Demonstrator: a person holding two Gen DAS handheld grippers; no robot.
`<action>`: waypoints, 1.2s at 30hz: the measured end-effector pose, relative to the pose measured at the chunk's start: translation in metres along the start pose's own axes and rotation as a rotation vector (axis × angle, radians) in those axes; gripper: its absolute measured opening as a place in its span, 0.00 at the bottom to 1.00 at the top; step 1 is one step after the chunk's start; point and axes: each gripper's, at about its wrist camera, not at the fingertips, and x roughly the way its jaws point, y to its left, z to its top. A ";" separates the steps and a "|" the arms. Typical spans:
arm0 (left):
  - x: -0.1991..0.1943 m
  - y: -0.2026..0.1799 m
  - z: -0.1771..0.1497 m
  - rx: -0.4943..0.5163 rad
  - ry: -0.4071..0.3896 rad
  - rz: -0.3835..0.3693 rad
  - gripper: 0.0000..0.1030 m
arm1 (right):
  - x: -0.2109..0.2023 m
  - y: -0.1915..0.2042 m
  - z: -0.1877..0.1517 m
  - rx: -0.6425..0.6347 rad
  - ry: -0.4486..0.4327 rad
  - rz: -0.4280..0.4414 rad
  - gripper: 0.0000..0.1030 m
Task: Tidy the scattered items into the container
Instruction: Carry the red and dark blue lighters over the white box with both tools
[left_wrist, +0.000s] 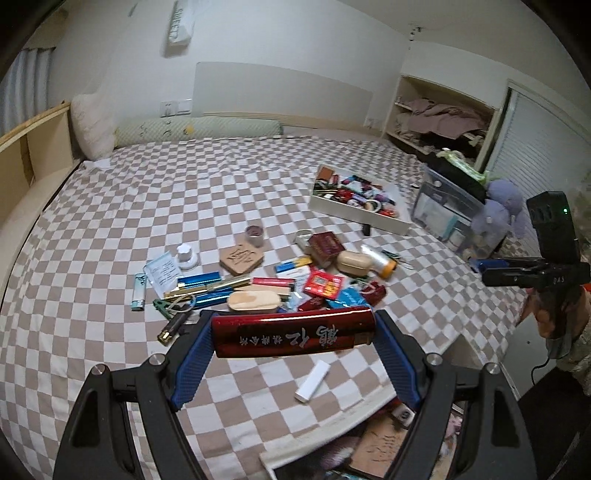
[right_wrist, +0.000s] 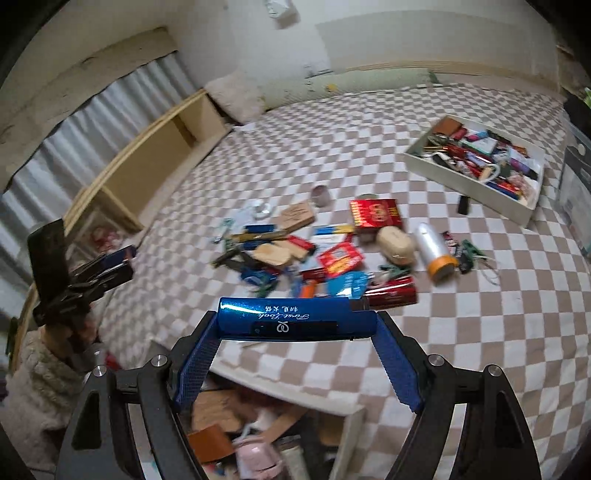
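Observation:
My left gripper (left_wrist: 293, 334) is shut on a red lighter (left_wrist: 291, 338), held crosswise by its ends above the bed's near edge. My right gripper (right_wrist: 297, 325) is shut on a blue lighter (right_wrist: 295, 320) the same way. A pile of scattered items (left_wrist: 295, 273) lies mid-bed: lighters, red boxes, a wooden case, a silver tube; it also shows in the right wrist view (right_wrist: 332, 251). A white tray (left_wrist: 354, 212) full of small items sits far right on the bed, and in the right wrist view (right_wrist: 476, 184). A white open box (right_wrist: 347, 424) with items lies right below both grippers.
A white stick (left_wrist: 312, 380) lies alone near the bed edge. A clear plastic bin (left_wrist: 447, 214) and a purple plush toy (left_wrist: 502, 210) stand right of the tray. Pillows (left_wrist: 92, 122) lie at the headboard. The other gripper shows at the right (left_wrist: 532, 273) and left (right_wrist: 85, 277) edges.

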 end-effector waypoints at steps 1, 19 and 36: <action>-0.003 -0.004 -0.001 0.005 -0.001 -0.003 0.80 | -0.002 0.007 -0.003 -0.010 0.002 0.012 0.80; -0.023 -0.034 -0.033 0.043 0.095 -0.034 0.80 | 0.027 0.076 -0.059 -0.082 0.202 0.178 0.80; -0.033 -0.025 -0.047 -0.002 0.138 -0.054 0.80 | 0.097 0.132 -0.085 -0.328 0.423 0.203 0.80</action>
